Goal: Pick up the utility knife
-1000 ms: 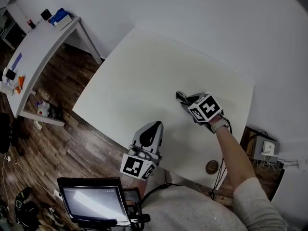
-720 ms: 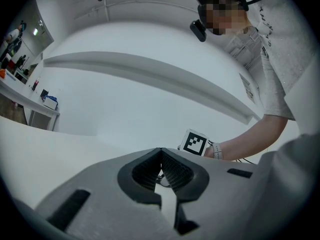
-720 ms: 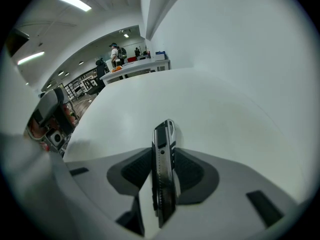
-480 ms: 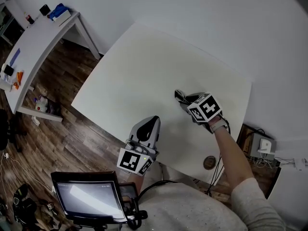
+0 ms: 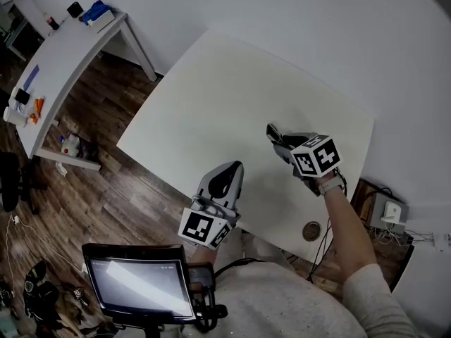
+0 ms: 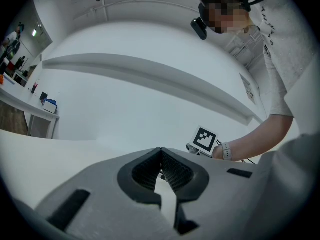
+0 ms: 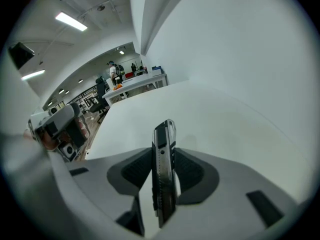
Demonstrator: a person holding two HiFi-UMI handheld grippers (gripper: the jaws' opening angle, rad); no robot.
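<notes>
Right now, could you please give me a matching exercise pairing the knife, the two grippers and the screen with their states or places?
Things:
1. knife
2. left gripper
3. right gripper
4. screen

States or places:
a. shut, empty
b. at the bottom of the head view
c. clamped between fingers
d. shut on the knife

Pairs: 1-c; 2-a; 3-d; 4-b

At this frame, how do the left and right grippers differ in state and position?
The left gripper has its jaws together with nothing between them, while the right gripper is clamped on the utility knife. The left gripper sits by the near edge of the table, and the right gripper is farther in over the tabletop. Both are the same grey two-jaw design.
</notes>
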